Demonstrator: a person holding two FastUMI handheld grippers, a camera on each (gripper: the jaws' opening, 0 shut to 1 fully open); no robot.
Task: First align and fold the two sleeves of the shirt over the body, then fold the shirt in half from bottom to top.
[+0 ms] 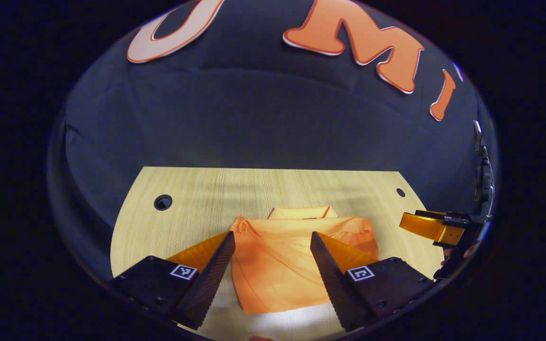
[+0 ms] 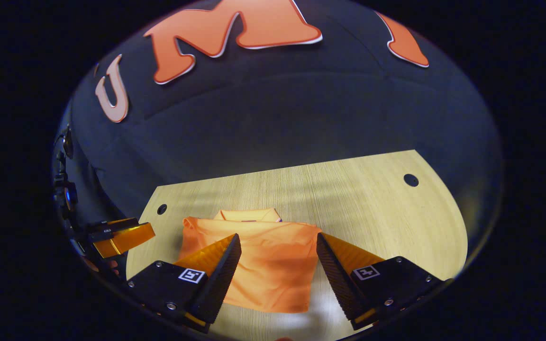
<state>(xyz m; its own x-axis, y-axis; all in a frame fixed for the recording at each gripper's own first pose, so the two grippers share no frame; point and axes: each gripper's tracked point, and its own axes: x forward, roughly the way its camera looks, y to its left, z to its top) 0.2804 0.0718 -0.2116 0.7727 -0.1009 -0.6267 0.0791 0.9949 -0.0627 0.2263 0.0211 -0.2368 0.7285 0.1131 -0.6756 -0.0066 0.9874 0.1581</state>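
Your jaws stand wide on both sides and hold nothing; the left gripper point(image 1: 271, 272) and the right gripper point(image 2: 277, 274) each hang above the shirt point(image 1: 282, 265), with cloth showing in the gap between the fingers and no finger pressing on it. The shirt lies on the table point(image 1: 197, 189) toward its near edge, about midway between the side edges, collar toward the far edge; it reads as a compact block with no sleeve lying out to either side, and its upper layer stops just short of the collar, so I judge both folds done, or all but done, and your hands are likely held off it for that reason. From the left gripper view your right gripper sits out past the shirt's right side, near the table's right edge; from the right gripper view the left one sits likewise by the left edge; well apart, so neither crowds the cloth. If anything is left, it is squaring the edges. As for writing: each finger block carries a small square marker, a pattern and not text; a dark speck at the collar may be a label, too small to read.
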